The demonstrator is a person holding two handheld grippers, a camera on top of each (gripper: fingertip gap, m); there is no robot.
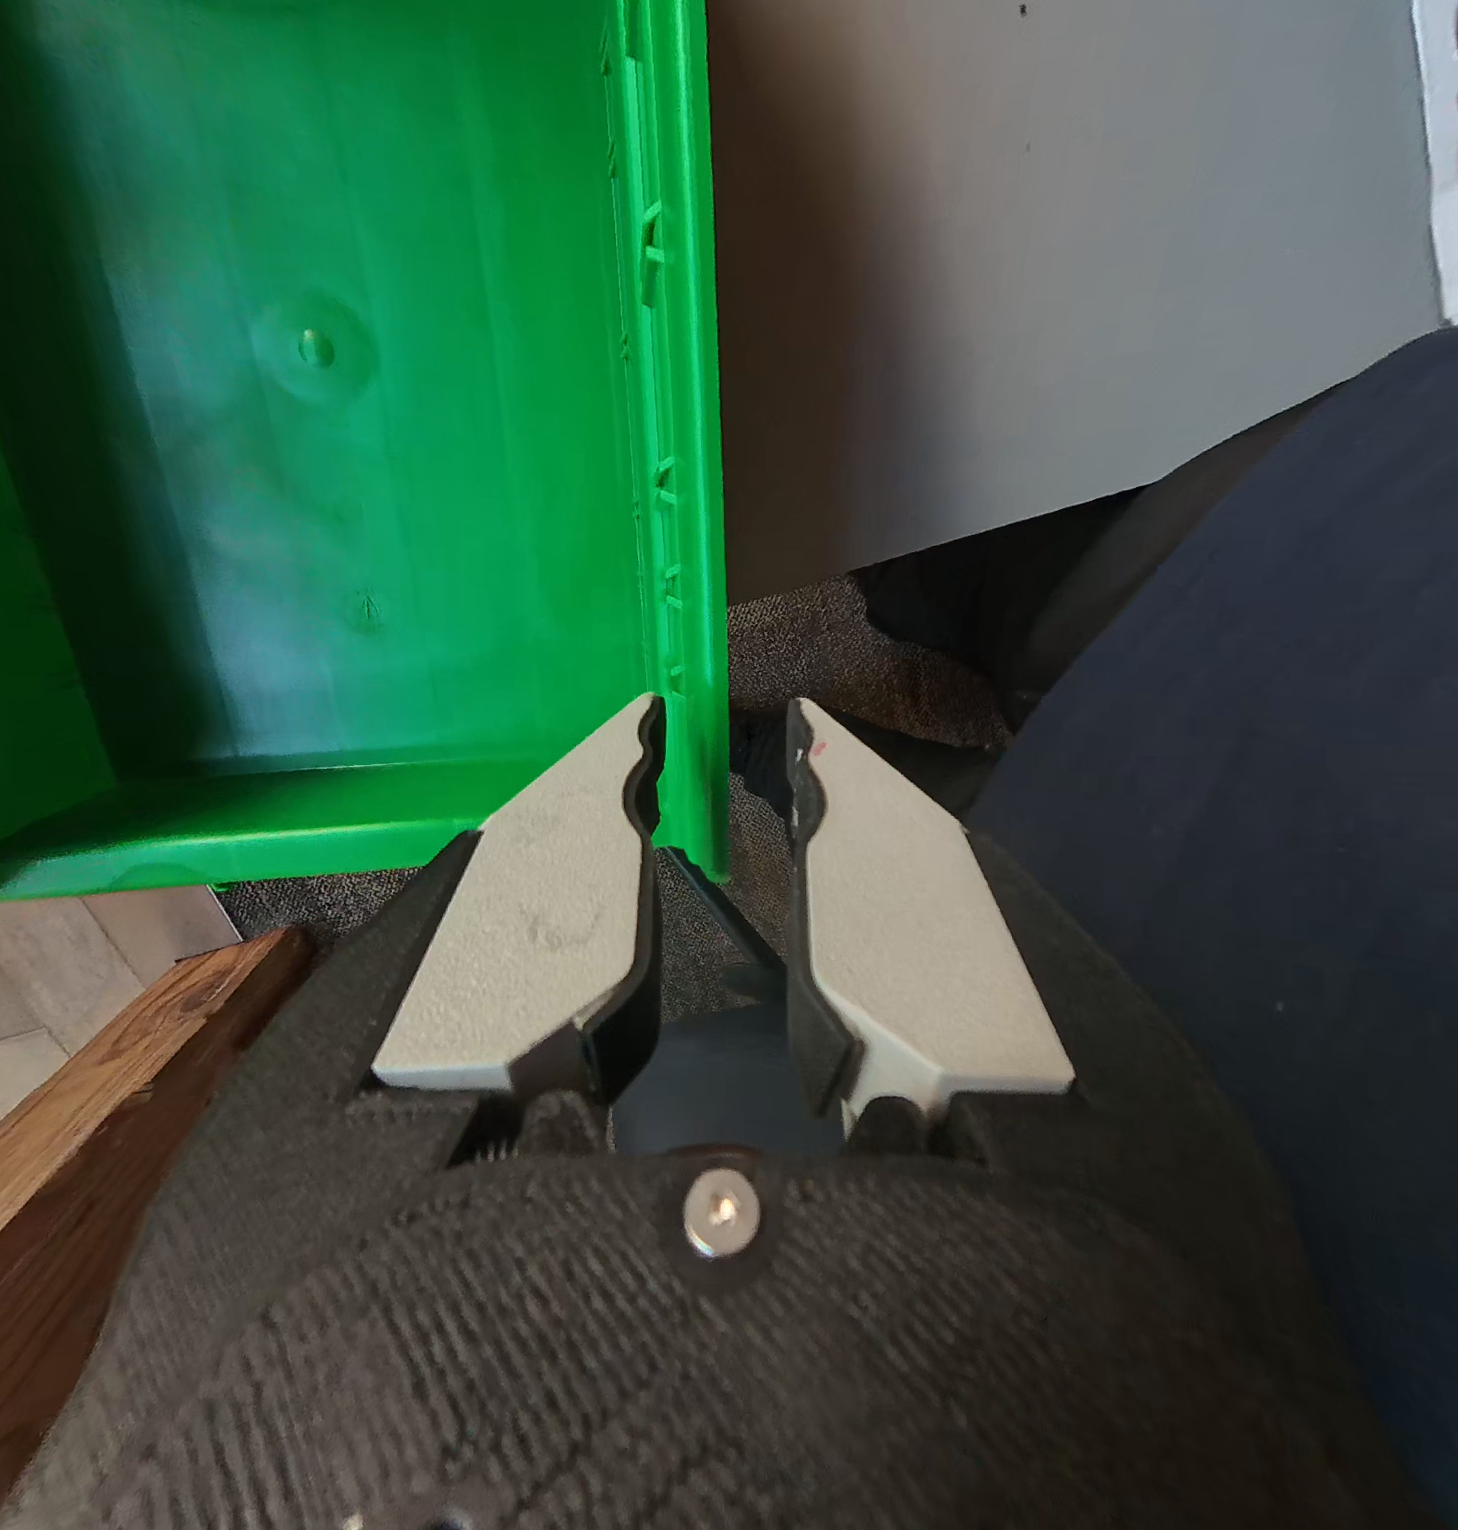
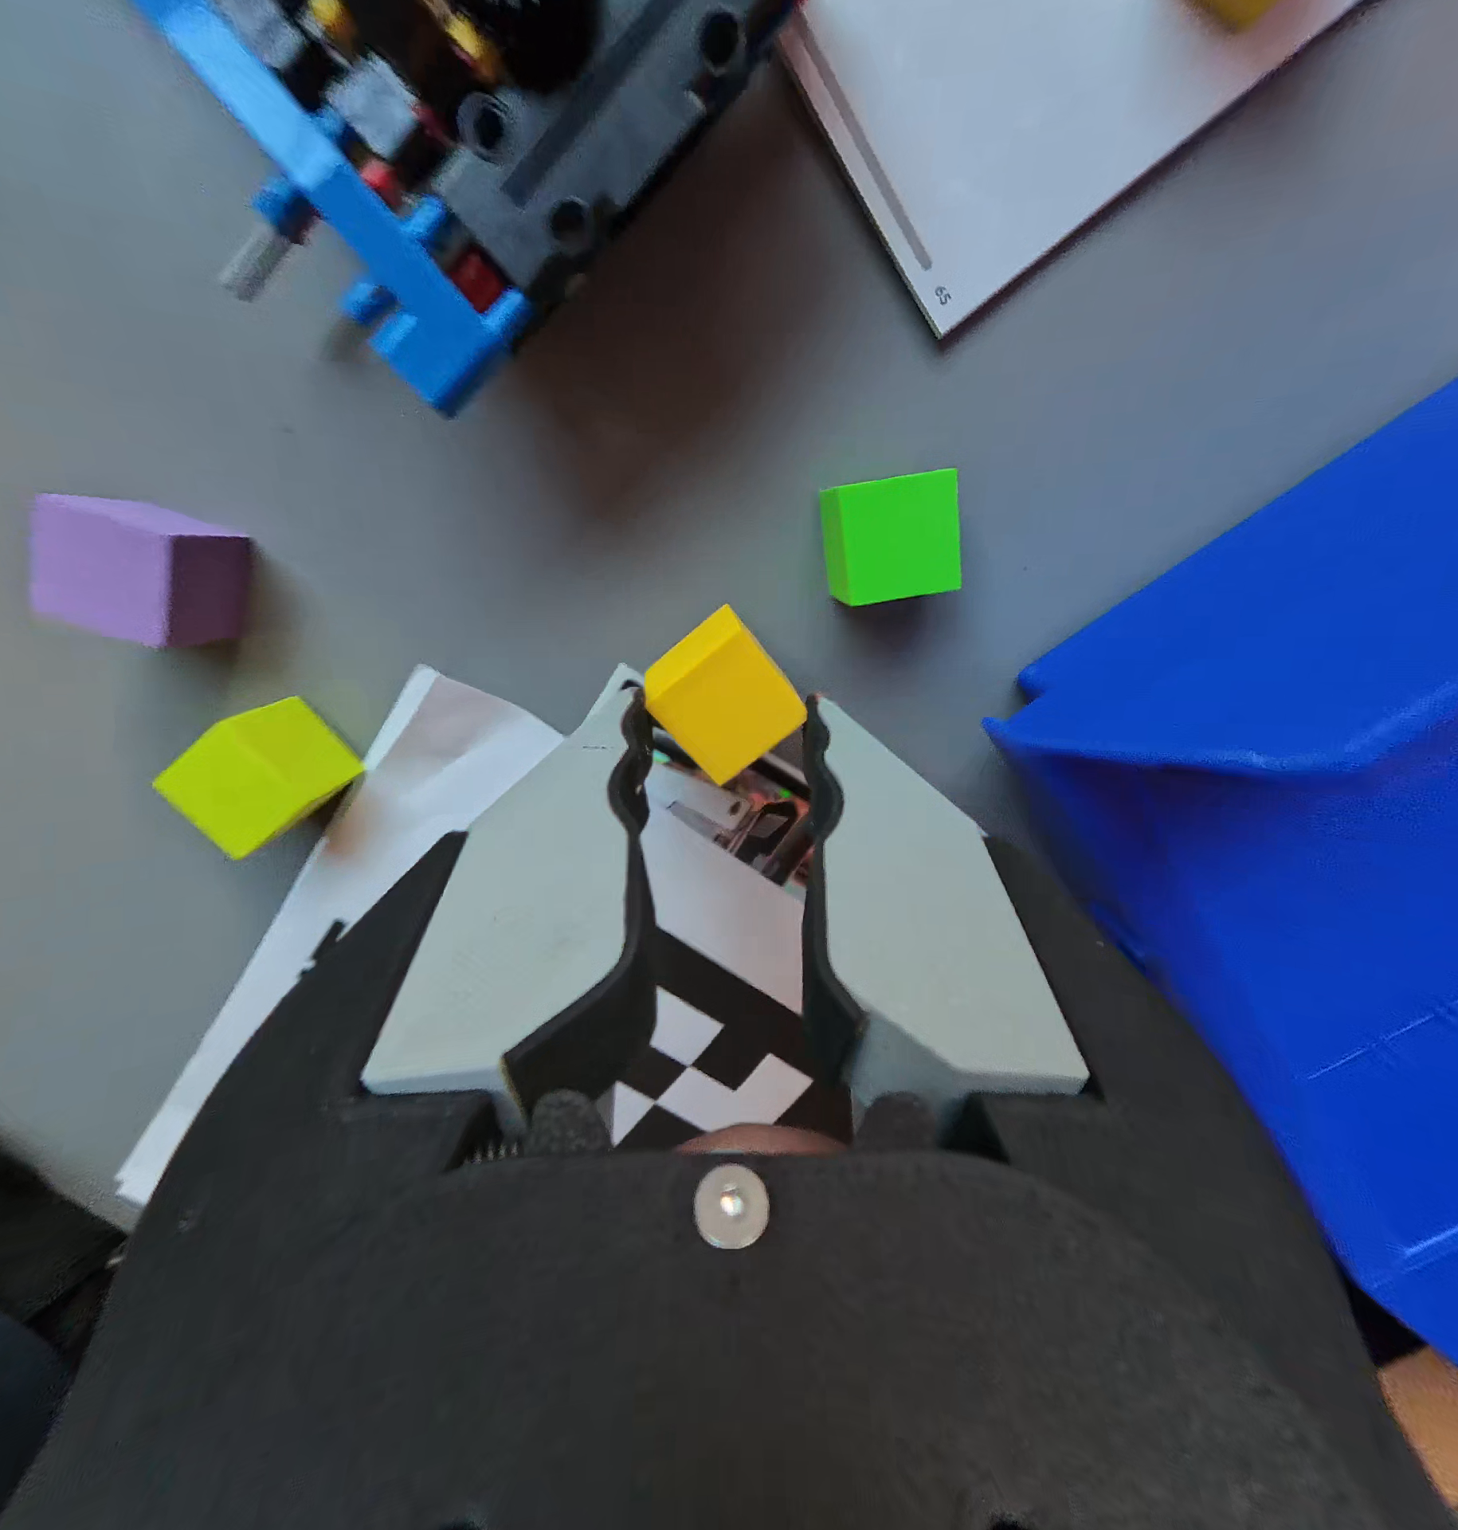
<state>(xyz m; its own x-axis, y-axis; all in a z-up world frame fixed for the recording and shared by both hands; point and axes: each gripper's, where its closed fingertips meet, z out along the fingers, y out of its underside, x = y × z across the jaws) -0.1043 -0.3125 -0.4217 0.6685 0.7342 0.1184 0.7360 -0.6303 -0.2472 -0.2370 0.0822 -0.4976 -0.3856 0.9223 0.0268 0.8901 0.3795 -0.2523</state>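
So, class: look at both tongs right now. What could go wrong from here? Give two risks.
1. The small yellow cube sits tilted, corner-on, at the very tips of the right tongs. It could twist out and drop.
2. The green plastic bin's side wall stands between the left tongs, but a gap shows beside the right finger. The bin may slip or tip.

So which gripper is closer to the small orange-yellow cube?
Right. The right gripper has the small orange-yellow cube between its fingertips; the left gripper straddles a green plastic bin's wall, no cube in sight.
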